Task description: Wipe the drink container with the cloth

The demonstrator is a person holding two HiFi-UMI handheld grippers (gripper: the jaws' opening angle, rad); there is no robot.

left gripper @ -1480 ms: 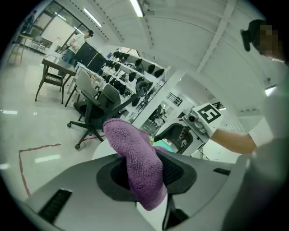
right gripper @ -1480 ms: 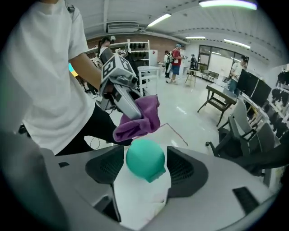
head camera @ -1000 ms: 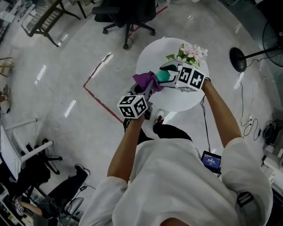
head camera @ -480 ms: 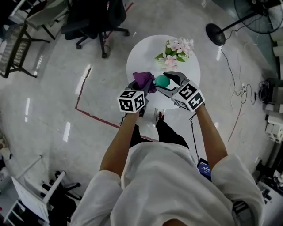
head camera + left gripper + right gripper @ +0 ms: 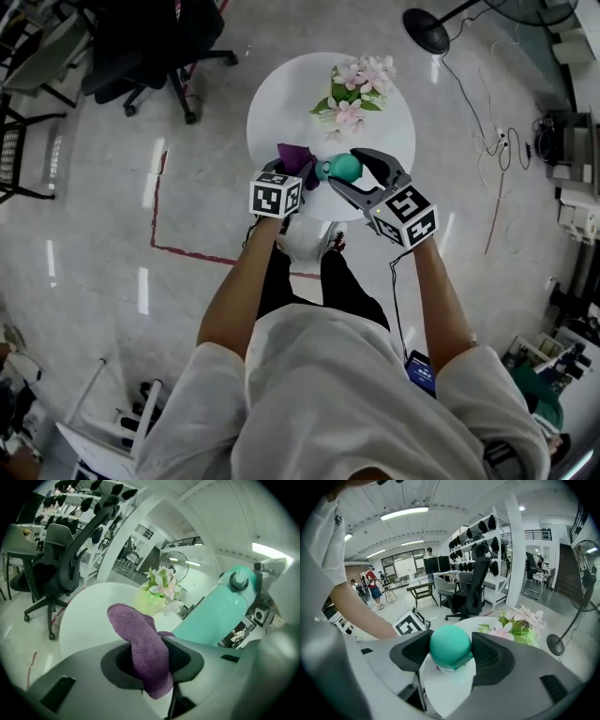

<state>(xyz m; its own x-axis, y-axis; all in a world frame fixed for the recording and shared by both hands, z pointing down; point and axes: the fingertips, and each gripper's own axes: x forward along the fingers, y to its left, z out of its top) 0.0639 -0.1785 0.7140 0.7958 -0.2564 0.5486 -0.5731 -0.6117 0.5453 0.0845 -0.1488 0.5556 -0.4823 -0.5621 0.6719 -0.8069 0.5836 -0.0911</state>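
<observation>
Over the table, the right hand-held gripper clamps a smooth teal drink container

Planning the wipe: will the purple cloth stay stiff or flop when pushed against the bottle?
Probably floppy: the purple cloth folds over where the left fingers pinch it. Its fuzzy weave looks light, and would likely drag rather than slide on the teal bottle.

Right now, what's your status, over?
Left tongs shut on purple cloth. Right tongs shut on teal drink container, tilted. Flowers beyond, nothing in the way.
</observation>
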